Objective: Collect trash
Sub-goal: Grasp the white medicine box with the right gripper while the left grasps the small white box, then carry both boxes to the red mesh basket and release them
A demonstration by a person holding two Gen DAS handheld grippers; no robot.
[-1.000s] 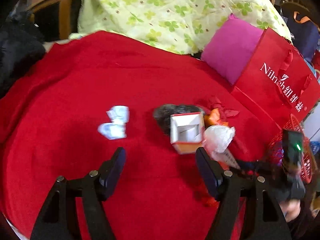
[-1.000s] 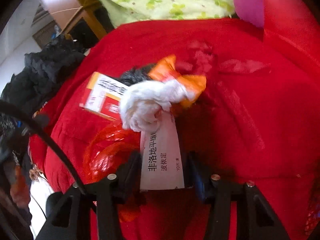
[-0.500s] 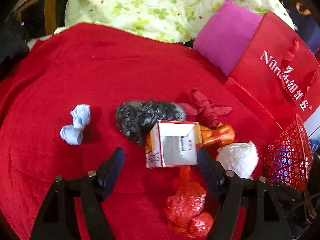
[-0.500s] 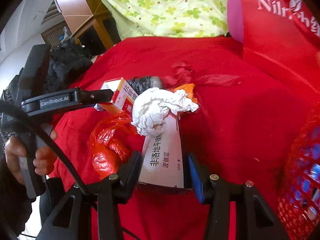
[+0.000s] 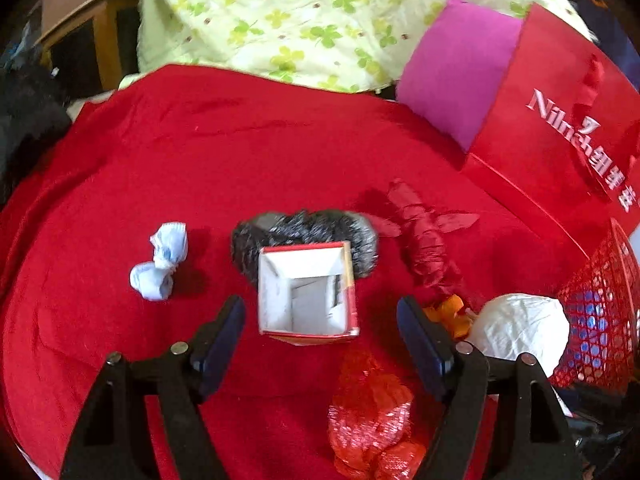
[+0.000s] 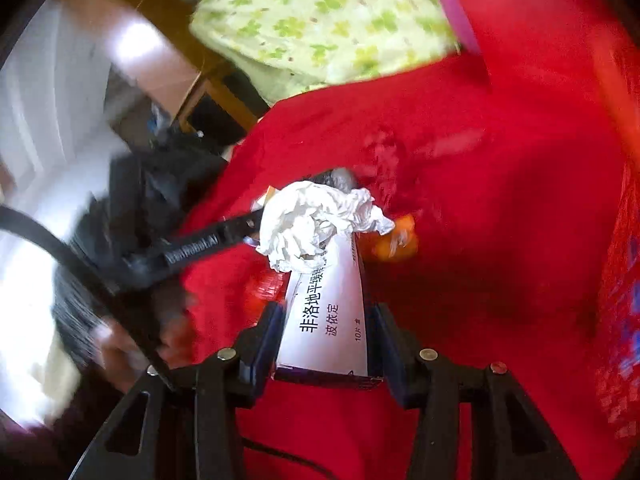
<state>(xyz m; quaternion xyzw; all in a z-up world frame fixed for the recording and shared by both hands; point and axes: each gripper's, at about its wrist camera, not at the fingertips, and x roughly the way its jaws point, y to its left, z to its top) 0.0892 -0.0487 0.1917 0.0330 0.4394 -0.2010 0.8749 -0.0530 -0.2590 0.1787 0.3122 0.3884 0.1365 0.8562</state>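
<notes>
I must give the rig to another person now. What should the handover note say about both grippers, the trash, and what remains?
Left gripper: open, jaws just widening, around the open carton but not pressing it.
Right gripper: shut on the white medicine box, crumpled tissue at its far end.
On the red blanket: blue-white wad, dark fuzzy clump, red wrapper, orange scrap, red net bag.
Red mesh basket at the right.
Left: bin the box, then the rest.

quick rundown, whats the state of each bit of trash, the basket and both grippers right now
left gripper: open, jaws have just been opening, astride the box, no contact
open carton box: empty, on red cloth
right gripper: shut on white medicine box
white medicine box: gripped
white tissue wad: crumpled, at its far end
blue tissue: twisted, lying free
red mesh basket: tilted
</notes>
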